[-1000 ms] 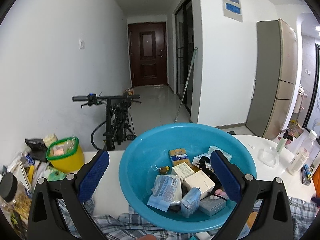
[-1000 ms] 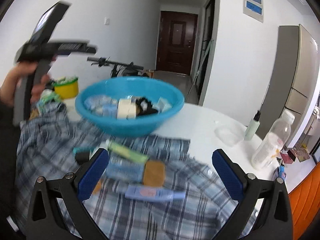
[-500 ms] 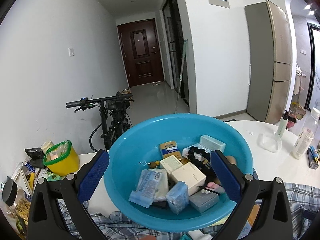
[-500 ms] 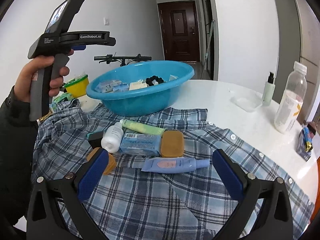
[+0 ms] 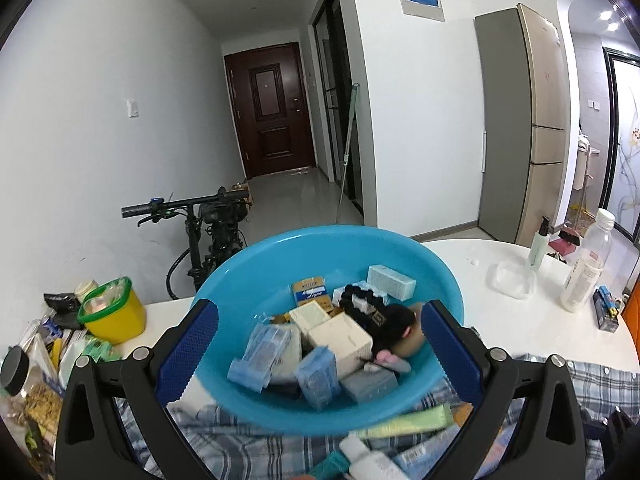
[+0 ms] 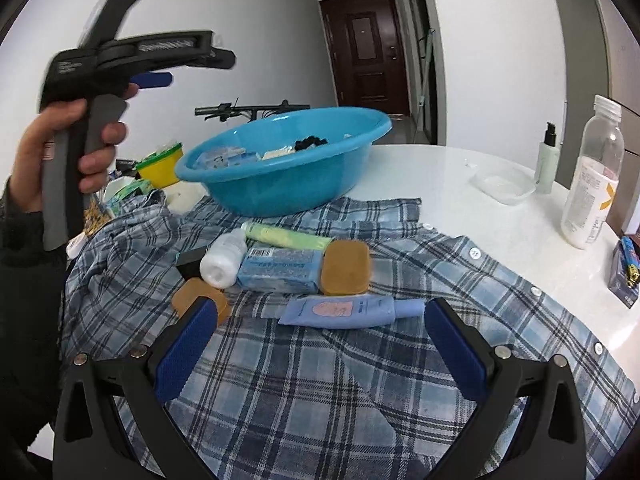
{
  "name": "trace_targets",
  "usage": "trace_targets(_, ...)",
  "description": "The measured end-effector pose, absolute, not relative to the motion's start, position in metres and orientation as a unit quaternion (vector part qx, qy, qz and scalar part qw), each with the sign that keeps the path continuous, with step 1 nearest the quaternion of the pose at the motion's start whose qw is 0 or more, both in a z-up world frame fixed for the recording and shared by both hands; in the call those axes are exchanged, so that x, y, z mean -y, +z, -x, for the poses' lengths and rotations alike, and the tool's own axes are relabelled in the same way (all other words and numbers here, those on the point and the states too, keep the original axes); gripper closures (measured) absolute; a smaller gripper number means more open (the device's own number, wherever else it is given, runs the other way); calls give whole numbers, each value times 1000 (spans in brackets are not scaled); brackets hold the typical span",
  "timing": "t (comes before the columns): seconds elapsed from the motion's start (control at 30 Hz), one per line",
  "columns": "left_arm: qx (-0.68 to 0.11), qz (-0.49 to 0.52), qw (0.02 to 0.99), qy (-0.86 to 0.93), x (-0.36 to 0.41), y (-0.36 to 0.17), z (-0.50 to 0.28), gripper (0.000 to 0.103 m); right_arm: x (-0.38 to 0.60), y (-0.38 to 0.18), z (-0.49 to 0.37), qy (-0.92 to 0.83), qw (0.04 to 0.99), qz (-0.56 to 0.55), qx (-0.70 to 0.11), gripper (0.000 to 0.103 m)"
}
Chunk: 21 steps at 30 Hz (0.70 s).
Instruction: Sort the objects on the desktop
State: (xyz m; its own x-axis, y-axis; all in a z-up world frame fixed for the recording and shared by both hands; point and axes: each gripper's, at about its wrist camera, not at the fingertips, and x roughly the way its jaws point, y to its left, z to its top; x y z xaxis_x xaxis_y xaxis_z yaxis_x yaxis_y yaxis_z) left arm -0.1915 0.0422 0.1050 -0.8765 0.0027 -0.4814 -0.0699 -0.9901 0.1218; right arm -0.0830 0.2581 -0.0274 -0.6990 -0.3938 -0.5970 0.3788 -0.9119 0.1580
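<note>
A blue basin (image 5: 436,276) (image 6: 280,184) full of small boxes, packets and black beads stands on a plaid shirt (image 6: 360,380). My left gripper (image 5: 318,344) hangs open above the basin's near side, holding nothing. On the shirt lie a white bottle (image 6: 222,258), a green tube (image 6: 288,235), a blue tissue pack (image 6: 280,270), a brown soap (image 6: 346,267), a round tan piece (image 6: 192,295) and a blue tube (image 6: 352,311). My right gripper (image 6: 320,344) is open just short of the blue tube, empty. A hand (image 6: 60,160) holds the left gripper handle.
A round white table (image 6: 500,232) carries a tall plastic bottle (image 6: 592,184), a pump bottle (image 6: 547,160), a clear lid (image 6: 502,186) and a yellow tub (image 5: 112,314) with snack bags at the left. A bicycle (image 5: 208,232) stands behind the table.
Both views have shifted: the left gripper has pulled back slightly and tilted, so items on the shirt now show below the basin. The right gripper has moved closer to the blue tube.
</note>
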Motion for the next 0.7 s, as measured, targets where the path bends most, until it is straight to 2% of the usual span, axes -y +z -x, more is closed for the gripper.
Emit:
trace_targets(0.37, -76, 272, 7, 959, -9, 81, 83, 0, -262, -22, 71, -924, 212, -318, 18, 0)
trace_targets(0.7, -54, 298, 5, 953, 1, 35, 41, 0, -247, -19, 57, -924, 216, -315, 4, 0)
